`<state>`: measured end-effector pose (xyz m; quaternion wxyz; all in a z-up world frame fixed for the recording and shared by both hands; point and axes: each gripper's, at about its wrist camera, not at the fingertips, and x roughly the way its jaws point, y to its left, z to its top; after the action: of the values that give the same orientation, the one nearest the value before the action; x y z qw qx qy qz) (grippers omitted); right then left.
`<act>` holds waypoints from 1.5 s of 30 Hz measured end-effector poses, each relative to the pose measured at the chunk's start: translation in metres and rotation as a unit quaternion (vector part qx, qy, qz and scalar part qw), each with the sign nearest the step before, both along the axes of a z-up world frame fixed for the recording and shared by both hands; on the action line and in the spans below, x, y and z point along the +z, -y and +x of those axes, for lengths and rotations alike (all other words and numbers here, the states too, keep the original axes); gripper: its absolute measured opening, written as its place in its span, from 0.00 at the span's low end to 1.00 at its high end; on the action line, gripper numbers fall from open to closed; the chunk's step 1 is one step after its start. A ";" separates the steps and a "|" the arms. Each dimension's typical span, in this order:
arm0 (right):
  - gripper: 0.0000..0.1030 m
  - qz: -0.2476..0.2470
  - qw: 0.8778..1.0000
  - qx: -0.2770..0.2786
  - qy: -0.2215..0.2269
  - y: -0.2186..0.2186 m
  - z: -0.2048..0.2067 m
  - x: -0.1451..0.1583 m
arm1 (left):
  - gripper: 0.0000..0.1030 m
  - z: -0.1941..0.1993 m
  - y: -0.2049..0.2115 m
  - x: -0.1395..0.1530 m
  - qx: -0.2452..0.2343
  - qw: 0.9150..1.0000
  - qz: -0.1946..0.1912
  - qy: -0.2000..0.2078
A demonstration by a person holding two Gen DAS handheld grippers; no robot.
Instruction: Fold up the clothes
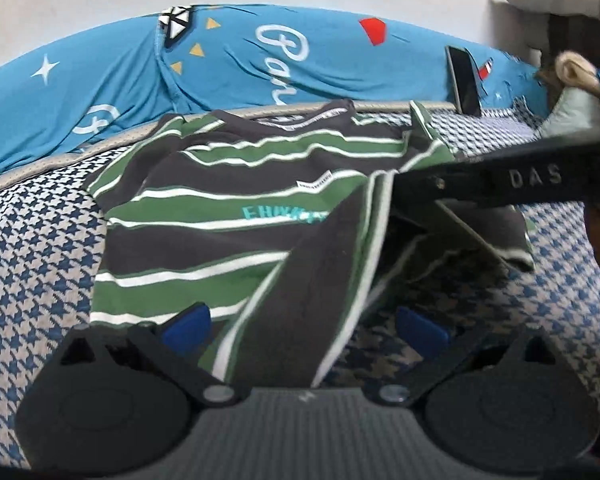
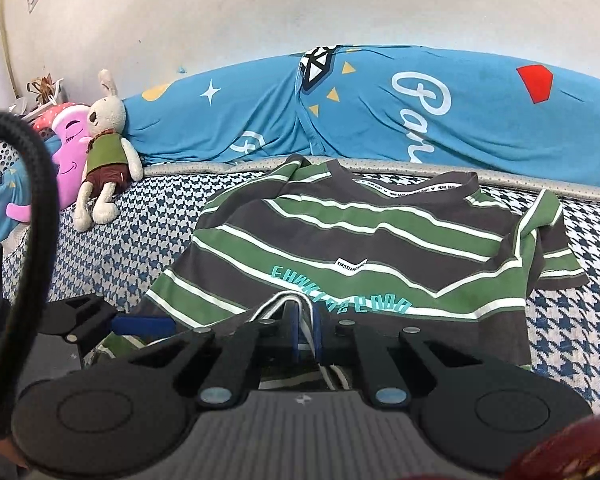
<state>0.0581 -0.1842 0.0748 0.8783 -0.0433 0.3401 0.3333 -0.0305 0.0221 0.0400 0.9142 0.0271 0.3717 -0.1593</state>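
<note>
My left hand-held gripper (image 1: 302, 326) is low and level, its jaws spread wide. The blue pads (image 1: 190, 324) sit well apart, and a strip of cloth passes loosely through the gap without being pinched. My right hand-held gripper (image 2: 306, 334) has its jaws drawn almost together, the blue pads (image 2: 290, 330) pressed on a bunched fold of fabric between them. In the left wrist view, the right unit's black body reaches in from the right edge, raised above the left one. In the right wrist view, the left unit's open finger shows at the lower left.
</note>
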 end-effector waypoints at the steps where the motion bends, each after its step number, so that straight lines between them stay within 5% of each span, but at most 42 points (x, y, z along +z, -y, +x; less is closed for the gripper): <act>1: 0.09 0.000 1.000 -0.001 0.001 0.001 0.000 0.000 | 0.98 0.000 -0.001 0.001 0.004 1.000 0.000 0.004; 6: 0.09 0.004 1.000 0.001 0.004 0.003 -0.001 0.002 | 0.92 0.000 -0.006 0.005 0.023 1.000 -0.003 0.016; 17: 0.09 -0.017 1.000 -0.002 0.009 0.007 0.001 0.000 | 0.46 0.001 -0.009 0.001 0.038 0.999 -0.005 0.014; 21: 0.11 -0.042 0.999 0.018 0.018 0.007 -0.004 -0.004 | 0.45 0.003 -0.013 0.001 0.050 0.999 -0.008 0.011; 25: 0.33 -0.055 0.997 0.041 0.023 0.008 -0.010 -0.006 | 0.45 0.005 -0.016 0.001 0.054 0.998 -0.011 0.008; 32: 0.50 -0.062 0.995 0.075 0.035 0.000 -0.018 -0.009 | 0.45 0.007 -0.016 0.000 0.058 0.998 -0.015 0.004; 40: 0.47 -0.071 0.997 0.025 0.026 -0.005 -0.003 -0.018 | 0.47 0.006 -0.015 0.000 0.042 0.999 -0.030 -0.003; 43: 0.21 -0.074 0.997 0.003 0.022 -0.006 0.004 -0.021 | 0.54 0.004 -0.009 -0.002 0.027 0.999 -0.023 0.000; 45: 0.14 -0.075 0.997 -0.010 0.020 -0.007 0.008 -0.022 | 0.62 0.003 -0.005 -0.003 0.021 1.000 -0.017 0.004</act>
<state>0.0656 -0.1775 0.0524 0.8824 -0.1117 0.3471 0.2973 -0.0273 0.0274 0.0374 0.9191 0.0049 0.3657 -0.1465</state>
